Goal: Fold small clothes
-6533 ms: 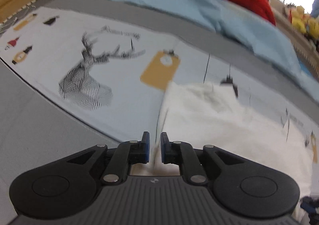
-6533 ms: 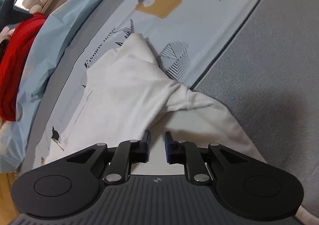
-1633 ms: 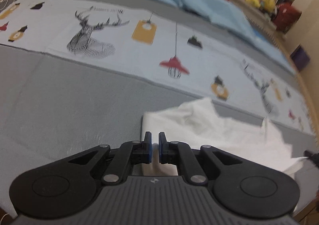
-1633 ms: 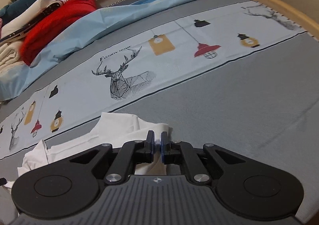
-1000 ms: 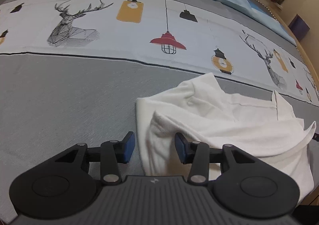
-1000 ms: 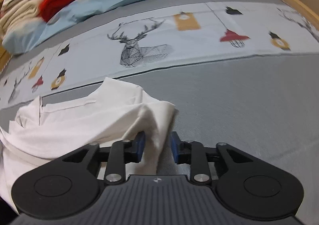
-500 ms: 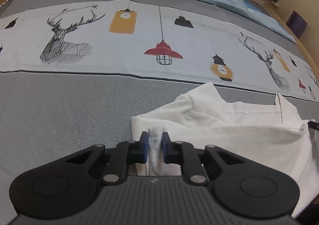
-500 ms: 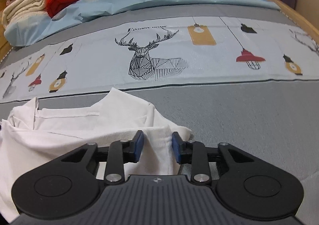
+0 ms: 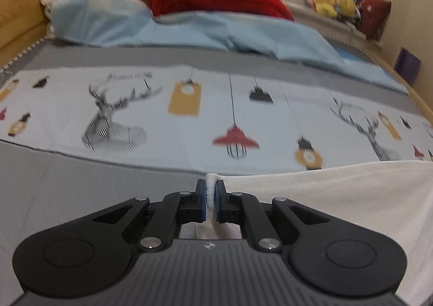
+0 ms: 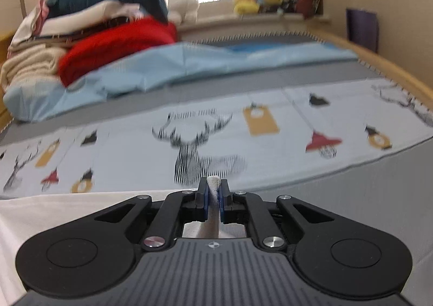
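Both tongs clamped | left tongs pinch white garment edge | right tongs, closing, pinch other edge | above bed

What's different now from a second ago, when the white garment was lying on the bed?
Both claws closed on the white garment's near edge and lifted it: the left claw pinches one corner, the right claw the other, with the white garment stretched between them. The patterned bedspread and the pile of bedding stayed put.
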{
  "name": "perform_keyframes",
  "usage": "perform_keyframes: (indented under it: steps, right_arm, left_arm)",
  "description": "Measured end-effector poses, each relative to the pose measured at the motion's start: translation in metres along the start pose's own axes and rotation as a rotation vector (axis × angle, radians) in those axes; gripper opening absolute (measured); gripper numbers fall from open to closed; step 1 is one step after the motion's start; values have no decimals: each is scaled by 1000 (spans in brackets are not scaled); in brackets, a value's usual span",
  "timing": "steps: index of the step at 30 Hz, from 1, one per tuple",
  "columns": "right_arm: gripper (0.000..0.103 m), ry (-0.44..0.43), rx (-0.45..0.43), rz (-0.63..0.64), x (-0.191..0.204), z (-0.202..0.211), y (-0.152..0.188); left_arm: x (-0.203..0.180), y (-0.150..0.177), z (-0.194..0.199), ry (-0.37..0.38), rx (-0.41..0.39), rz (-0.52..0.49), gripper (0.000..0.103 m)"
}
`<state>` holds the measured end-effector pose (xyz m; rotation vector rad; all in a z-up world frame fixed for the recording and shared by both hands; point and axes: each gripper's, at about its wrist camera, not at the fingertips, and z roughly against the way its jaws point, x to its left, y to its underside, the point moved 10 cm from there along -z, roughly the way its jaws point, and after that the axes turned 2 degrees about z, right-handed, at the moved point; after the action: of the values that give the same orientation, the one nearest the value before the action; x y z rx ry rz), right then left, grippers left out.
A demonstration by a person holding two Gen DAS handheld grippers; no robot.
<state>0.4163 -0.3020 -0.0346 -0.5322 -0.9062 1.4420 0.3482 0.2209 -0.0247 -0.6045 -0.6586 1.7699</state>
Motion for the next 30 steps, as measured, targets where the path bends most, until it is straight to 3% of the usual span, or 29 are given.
perform_keyframes:
  steps: [7, 10, 15, 17, 22, 23, 25, 27, 30]
  right_arm:
    - [7, 58, -66, -17, 5, -9, -19]
    - [9, 69, -63, -17, 9, -16, -20]
    - [25, 125, 31, 47, 12, -28, -2]
    - [25, 110, 62, 37, 10, -24, 5]
    - [25, -57, 236, 70, 21, -10, 42]
    - [25, -83, 273, 101, 25, -5, 52]
    - [25, -103, 362, 167, 29, 3, 76]
    - [25, -53, 443, 248, 22, 9, 102]
    - [31, -26, 460, 237, 9, 22, 111]
  left_arm:
    - [-5, -18, -3, -50, -71, 1, 7]
    - [-2, -15, -12, -53, -25, 26, 11]
    - [-6, 7, -15, 66, 100, 46, 17]
    - [-13, 21, -11, 133, 158, 20, 17]
    - [-32, 69, 3, 270, 329, -81, 17]
    - [-32, 84, 5, 284, 385, -107, 23]
    - [-25, 119, 5, 238, 497, -183, 26]
    - [-20, 127, 10, 200, 486, -241, 22]
    - [-16, 123, 25, 220, 460, -173, 22]
